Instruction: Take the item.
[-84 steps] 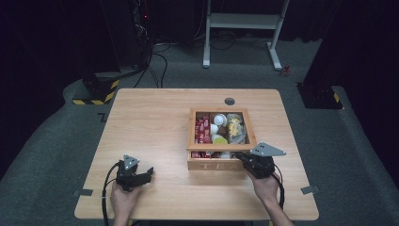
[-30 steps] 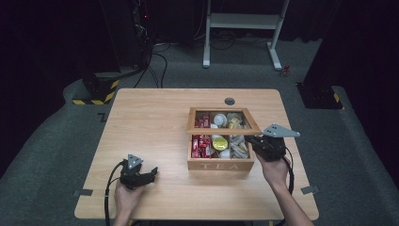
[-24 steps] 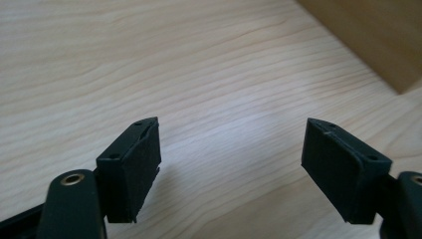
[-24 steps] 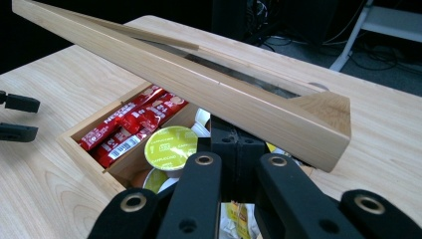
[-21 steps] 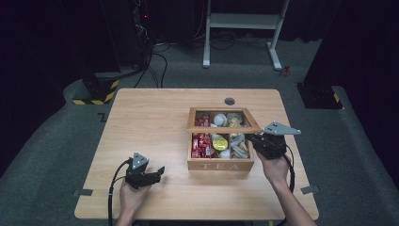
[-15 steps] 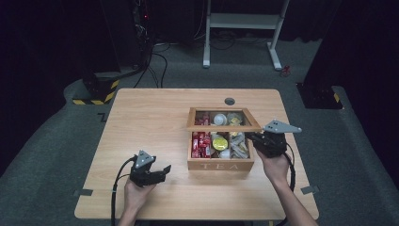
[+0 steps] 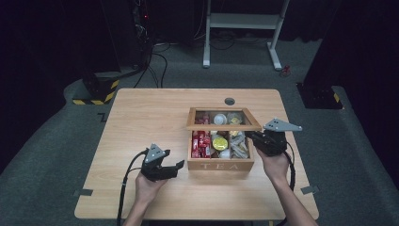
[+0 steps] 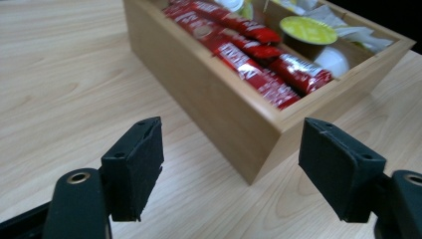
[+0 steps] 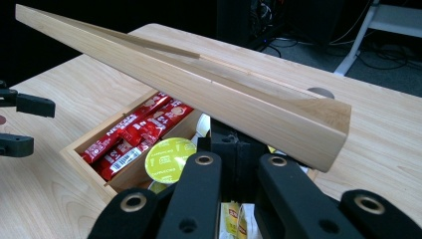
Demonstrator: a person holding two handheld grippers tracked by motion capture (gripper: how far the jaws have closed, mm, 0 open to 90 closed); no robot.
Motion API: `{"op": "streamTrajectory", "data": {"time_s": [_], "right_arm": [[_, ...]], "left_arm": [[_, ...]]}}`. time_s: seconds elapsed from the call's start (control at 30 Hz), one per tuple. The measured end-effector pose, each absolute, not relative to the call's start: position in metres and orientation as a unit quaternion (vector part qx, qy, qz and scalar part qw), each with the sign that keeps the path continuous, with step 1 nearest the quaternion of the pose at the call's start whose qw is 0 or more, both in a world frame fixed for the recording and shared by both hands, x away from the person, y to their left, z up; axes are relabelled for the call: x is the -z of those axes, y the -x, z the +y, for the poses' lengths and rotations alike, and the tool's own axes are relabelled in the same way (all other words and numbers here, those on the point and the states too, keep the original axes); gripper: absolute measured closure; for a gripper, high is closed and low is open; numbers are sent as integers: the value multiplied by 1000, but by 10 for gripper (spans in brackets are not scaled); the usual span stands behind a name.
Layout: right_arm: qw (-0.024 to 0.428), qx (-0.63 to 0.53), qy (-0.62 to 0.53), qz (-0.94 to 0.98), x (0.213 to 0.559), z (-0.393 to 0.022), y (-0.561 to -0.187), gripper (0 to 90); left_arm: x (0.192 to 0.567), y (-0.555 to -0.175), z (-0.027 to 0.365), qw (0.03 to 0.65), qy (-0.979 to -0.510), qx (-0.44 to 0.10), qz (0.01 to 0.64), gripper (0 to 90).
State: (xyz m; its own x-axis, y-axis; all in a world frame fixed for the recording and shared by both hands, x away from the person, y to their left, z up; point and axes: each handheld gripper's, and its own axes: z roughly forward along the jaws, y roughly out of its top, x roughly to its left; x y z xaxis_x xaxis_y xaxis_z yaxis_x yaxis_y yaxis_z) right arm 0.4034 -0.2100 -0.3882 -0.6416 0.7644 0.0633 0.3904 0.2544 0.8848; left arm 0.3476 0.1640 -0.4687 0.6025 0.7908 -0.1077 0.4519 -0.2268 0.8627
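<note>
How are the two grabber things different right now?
The left hand-held gripper has its jaws wide open with nothing between them; the right hand-held gripper has its jaws closed.
The left one hovers over the table beside the tea box, aimed at its corner; the right one sits at the box's right side, just under the raised wooden lid.
Both are black, and a hand holds each.

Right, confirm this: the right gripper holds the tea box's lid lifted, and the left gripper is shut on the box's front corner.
Not quite. The left gripper is open, jaws wide apart, short of the tea box corner; the left gripper view shows it. The right gripper does hold the lid lifted.
</note>
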Motion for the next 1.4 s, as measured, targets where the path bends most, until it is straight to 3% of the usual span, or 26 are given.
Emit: {"op": "streamTrajectory", "data": {"time_s": [0.6,1.4], "right_arm": [[189,-488,-377,765,384,-211,-408,900],[186,-493,-379,761,378,-210,-418,900]], "left_arm": [[458,-361,123,483,-783,-170,353,323],[452,-389,59,448,-814,-175,325,290]]}}
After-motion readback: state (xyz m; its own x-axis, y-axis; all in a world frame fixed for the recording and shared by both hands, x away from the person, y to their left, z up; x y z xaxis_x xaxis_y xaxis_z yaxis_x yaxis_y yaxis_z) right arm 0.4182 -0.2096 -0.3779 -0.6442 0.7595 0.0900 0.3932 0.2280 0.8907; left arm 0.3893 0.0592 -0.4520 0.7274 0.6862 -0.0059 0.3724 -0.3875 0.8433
